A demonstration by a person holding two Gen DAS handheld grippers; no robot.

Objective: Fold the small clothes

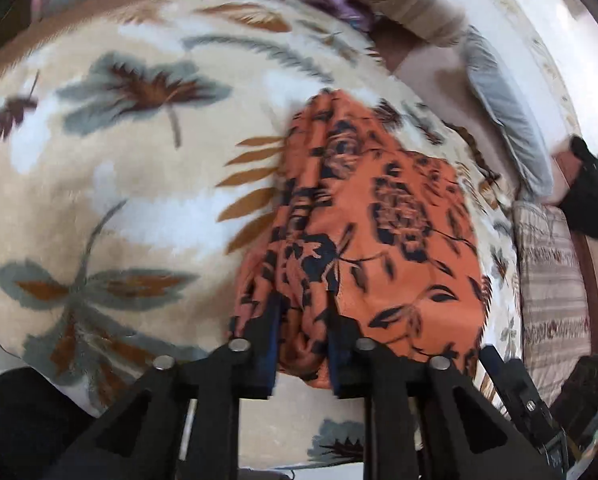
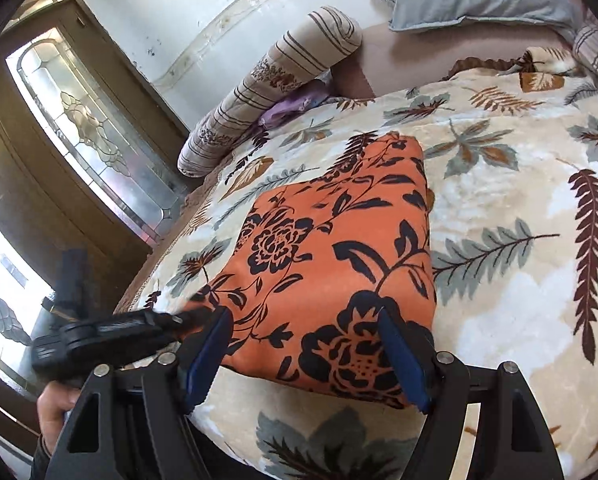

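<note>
With your left gripper (image 1: 303,312) pinching the near edge of the orange, black-flowered cloth garment (image 2: 335,256) on the leaf-patterned plush blanket (image 2: 519,208) and your right gripper (image 2: 307,344) spread wide around it, carry that edge squarely toward twelve o'clock.

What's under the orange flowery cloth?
The orange flowery cloth lies on a leaf-patterned blanket, which shows all around it. Whatever sits directly beneath the cloth is covered, so I can't tell.
</note>
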